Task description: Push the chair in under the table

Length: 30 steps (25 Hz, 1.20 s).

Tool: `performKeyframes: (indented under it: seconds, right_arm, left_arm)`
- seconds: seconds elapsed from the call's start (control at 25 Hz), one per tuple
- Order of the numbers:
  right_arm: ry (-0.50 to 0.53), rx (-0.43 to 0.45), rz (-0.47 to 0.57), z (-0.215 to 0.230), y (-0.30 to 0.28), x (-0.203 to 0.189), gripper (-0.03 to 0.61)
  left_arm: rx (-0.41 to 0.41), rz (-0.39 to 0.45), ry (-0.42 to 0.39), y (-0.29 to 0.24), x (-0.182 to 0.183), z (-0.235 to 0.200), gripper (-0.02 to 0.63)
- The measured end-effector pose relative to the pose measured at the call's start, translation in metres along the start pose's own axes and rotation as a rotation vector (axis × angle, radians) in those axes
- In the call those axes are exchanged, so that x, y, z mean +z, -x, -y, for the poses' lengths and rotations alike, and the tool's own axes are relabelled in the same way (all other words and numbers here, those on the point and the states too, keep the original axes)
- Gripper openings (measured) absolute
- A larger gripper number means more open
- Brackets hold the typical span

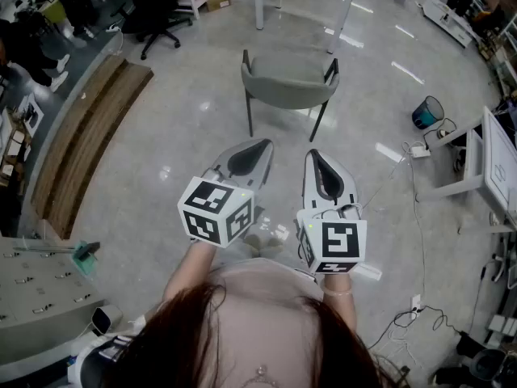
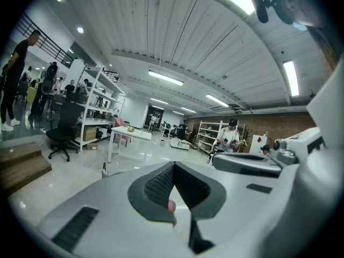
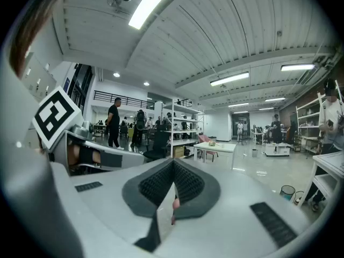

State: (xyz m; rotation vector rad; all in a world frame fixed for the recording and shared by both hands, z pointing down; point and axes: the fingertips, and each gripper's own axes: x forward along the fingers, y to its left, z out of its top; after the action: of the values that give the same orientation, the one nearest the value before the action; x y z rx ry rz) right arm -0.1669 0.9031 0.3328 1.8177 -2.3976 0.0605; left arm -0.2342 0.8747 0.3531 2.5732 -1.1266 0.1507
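Standing apart beyond left tongs [image 1: 261, 143], right tongs [image 1: 313, 153]: chair [image 1: 289, 83]

Glossy pale-grey floor [image 1: 161, 136] all around, mirroring the strip lights [image 2: 166, 78] of a ribbed white ceiling [image 2: 161, 31]. Off to the left of the left gripper [image 1: 260, 144], wooden steps [image 1: 85, 136], a black office chair [image 1: 157, 13] and white open shelves [image 2: 99, 112]; far ahead, a brick wall [image 2: 290, 121]. To the right of the right gripper [image 1: 313, 153], a blue bin [image 1: 426, 113], loose cables [image 1: 412, 176] and a white desk [image 1: 494, 164].
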Motion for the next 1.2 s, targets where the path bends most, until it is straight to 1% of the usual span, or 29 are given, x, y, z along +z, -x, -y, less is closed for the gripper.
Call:
performKeyframes:
  seconds: [0.24,0.44,0.68,0.92,1.2]
  right_arm:
    - [-0.012,0.017,0.015,0.026,0.003,-0.005,0.021]
    - [0.014,0.036,0.03,0.04,0.003,-0.009,0.021]
    - [0.028,0.051,0.013,0.062,-0.011,-0.018,0.021]
    - [0.034,0.053,0.003,0.076,-0.041,-0.027,0.021]
    - [0.053,0.024,-0.021,0.102,-0.093,-0.031,0.023]
  left_arm:
    - [0.022,0.013,0.007,-0.02,-0.003,0.01,0.006]
    - [0.052,0.027,-0.006,-0.028,-0.004,0.012,0.008]
    - [0.065,0.01,-0.009,-0.049,-0.01,0.012,0.007]
    - [0.082,-0.009,-0.014,-0.073,-0.01,-0.01,0.008]
    - [0.074,-0.003,-0.061,-0.125,0.009,-0.043,0.007]
